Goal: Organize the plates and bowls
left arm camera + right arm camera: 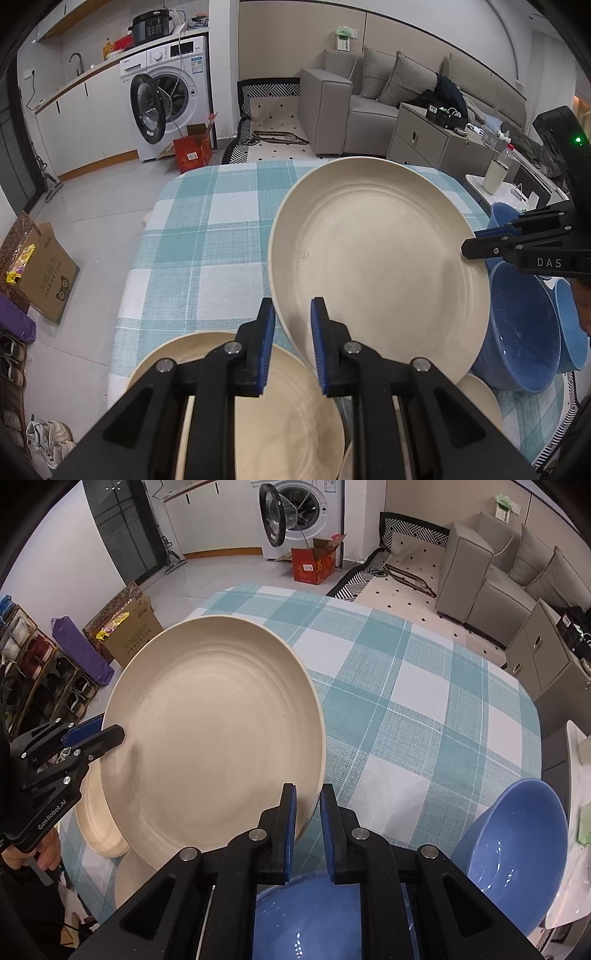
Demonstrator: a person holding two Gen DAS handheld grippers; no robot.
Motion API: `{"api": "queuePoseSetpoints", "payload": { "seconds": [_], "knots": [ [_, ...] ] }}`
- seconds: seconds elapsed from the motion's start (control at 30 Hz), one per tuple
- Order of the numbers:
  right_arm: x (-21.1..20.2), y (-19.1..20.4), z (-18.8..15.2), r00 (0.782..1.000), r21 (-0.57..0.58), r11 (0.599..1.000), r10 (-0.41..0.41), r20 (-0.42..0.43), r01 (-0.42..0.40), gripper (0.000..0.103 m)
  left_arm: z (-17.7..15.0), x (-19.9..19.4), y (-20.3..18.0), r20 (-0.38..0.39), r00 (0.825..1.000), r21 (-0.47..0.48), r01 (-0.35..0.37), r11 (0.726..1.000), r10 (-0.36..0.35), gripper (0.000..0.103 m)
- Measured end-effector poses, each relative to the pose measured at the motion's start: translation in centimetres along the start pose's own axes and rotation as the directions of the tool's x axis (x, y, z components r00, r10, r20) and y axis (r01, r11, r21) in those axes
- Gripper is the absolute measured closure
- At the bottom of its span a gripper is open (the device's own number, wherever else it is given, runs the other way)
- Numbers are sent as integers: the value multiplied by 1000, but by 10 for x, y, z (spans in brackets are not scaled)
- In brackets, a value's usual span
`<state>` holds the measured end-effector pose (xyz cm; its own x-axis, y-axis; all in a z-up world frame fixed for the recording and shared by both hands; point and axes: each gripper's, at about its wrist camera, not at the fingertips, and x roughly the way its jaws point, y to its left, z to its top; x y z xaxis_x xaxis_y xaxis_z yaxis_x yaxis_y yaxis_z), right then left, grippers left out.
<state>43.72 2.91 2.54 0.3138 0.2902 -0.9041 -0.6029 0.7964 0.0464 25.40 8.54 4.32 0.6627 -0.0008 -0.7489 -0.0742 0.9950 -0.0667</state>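
We held one cream plate (380, 266) between our two grippers, lifted clear of the checked tablecloth (207, 236) and tilted. Our left gripper (293, 345) had its jaws pressed in on the plate's near-left rim: the rim ran between the blue pads (266, 347), one pad against the underside and the other on the upper face. In the right wrist view the same gripper showed from the side at the plate's left edge, its black fingers closed over the rim.

Our right gripper (308, 830) pinched the opposite edge of the plate in the same way, the rim passing between its two blue pads (290, 830), with only the thin lip of the plate separating them. From the left wrist view this gripper reached in from the right and met the rim at the plate's far-right side.

Below our left gripper, two more cream plates (258, 398) lay on the cloth, the held plate overlapping them from above. Under and beside our right gripper stood two blue bowls (517, 853), one directly beneath the jaws and the other just to its right, near the table's edge. The far half of the tablecloth was bare.
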Motion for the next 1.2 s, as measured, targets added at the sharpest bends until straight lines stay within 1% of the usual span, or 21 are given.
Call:
{"api": "queuePoseSetpoints", "payload": {
  "seconds": [0.23, 0.57, 0.8, 0.97, 1.2],
  "knots": [
    [-29, 22, -14, 999, -25, 1000, -6, 47, 7, 90, -17, -29, 2, 37, 999, 4, -19, 1000, 18, 85],
    [-52, 51, -53, 995, -41, 999, -4, 99, 8, 90, -51, -60, -3, 71, 996, 21, -48, 999, 46, 85],
    [-60, 64, -75, 994, -63, 998, -18, 108, 24, 90, -70, -77, -8, 87, 995, 24, -53, 998, 50, 85],
    [-63, 72, -91, 994, -75, 997, -21, 111, 29, 90, -84, -84, -9, 88, 995, 23, -47, 999, 45, 85],
    [-62, 83, -104, 994, -106, 994, -22, 104, 33, 90, -98, -89, -6, 86, 995, 8, -47, 999, 46, 85]
  ]
}}
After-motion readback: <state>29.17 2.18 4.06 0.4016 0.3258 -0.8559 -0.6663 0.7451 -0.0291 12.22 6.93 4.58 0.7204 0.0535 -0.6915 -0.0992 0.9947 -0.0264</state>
